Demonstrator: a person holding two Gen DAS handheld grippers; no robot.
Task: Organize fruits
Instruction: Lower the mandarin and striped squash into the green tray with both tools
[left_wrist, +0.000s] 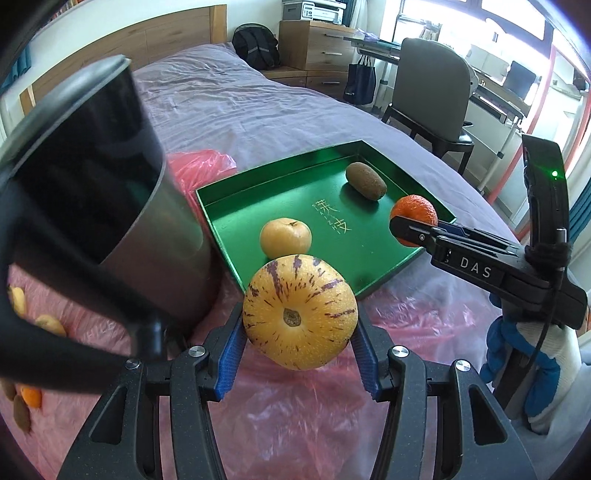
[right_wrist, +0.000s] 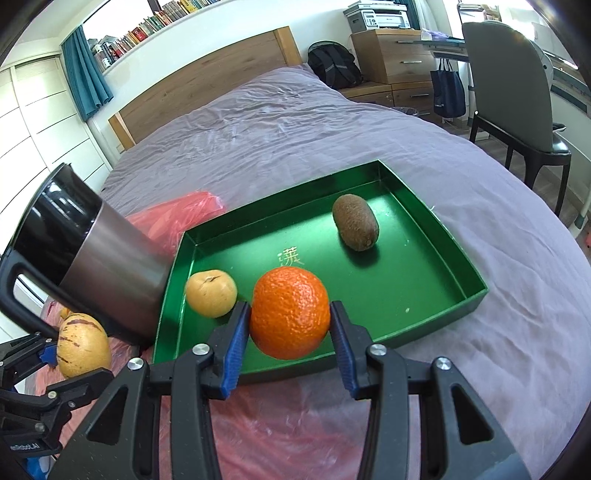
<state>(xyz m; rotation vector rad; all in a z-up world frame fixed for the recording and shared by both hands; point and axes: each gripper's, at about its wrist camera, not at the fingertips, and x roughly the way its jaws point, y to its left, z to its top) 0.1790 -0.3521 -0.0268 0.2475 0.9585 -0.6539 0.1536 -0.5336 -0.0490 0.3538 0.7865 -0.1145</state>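
Note:
My left gripper is shut on a yellow melon with purple stripes, held above the pink plastic just short of the green tray. My right gripper is shut on an orange over the tray's near edge; it also shows in the left wrist view. In the tray lie a kiwi and a pale yellow round fruit. The melon also shows at the left of the right wrist view.
A steel mug with a black handle stands at the tray's left side. Pink plastic sheet covers the near bed. Several loose fruits lie at far left. A chair and desk stand beyond the bed.

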